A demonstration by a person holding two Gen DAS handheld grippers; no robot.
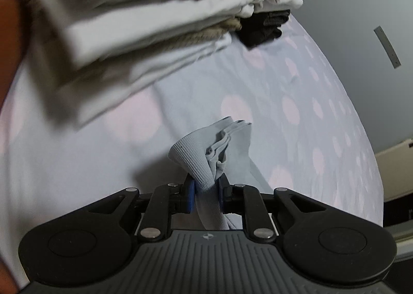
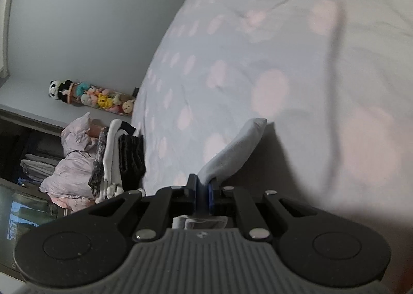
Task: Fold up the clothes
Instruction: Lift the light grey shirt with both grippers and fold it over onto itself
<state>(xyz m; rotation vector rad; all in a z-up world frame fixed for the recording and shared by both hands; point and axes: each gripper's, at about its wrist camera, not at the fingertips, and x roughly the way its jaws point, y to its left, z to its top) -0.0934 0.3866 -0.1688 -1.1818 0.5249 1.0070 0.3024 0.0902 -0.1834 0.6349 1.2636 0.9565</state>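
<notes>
My left gripper [image 1: 205, 190] is shut on a bunched ribbed edge of a light grey garment [image 1: 204, 149], held just above the bed sheet [image 1: 296, 82]. My right gripper [image 2: 204, 192] is shut on another corner of the same light grey garment [image 2: 232, 149], also held over the bed sheet [image 2: 232, 62]. The rest of the garment hangs below the grippers, out of sight.
A stack of folded white and beige clothes [image 1: 144, 23] lies on the bed at upper left, with dark folded items [image 1: 263, 27] behind. In the right wrist view the stack [image 2: 116, 157] sits by a pink bundle [image 2: 74, 154]; plush toys [image 2: 95, 95] line the wall.
</notes>
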